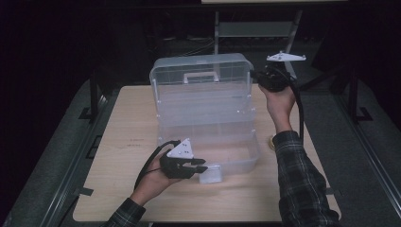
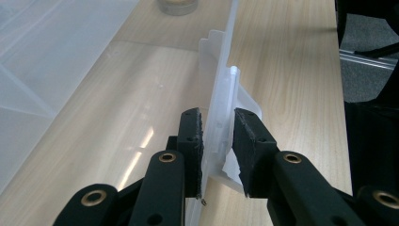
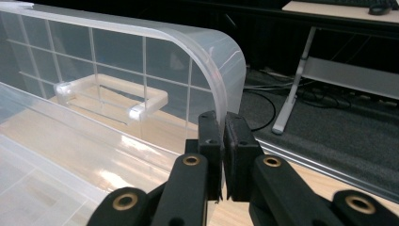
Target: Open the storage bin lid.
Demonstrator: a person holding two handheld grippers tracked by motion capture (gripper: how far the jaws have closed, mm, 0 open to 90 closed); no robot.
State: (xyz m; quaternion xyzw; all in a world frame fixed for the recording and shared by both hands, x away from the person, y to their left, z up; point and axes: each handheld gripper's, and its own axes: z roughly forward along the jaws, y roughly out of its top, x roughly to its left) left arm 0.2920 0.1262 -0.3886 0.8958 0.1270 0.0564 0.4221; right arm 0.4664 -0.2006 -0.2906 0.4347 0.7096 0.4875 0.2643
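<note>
A clear plastic storage box [image 1: 246,158] stands open on the wooden table [image 1: 127,142], its lid [image 1: 201,85] raised upright at the back. The lid carries a white handle [image 3: 110,96]. My left gripper [image 1: 203,165] is at the box's front wall, shut on the translucent front latch [image 2: 221,108], which stands on edge between the pads. My right gripper [image 1: 255,75] is held high at the lid's right edge. In the right gripper view its jaws [image 3: 222,125] are pressed together on the lid's curved rim [image 3: 221,70].
A small round yellowish object [image 1: 272,141] lies on the table to the right of the box, and it appears at the top of the left gripper view [image 2: 178,5]. A metal stand [image 1: 255,28] and cables sit on the dark floor behind the table.
</note>
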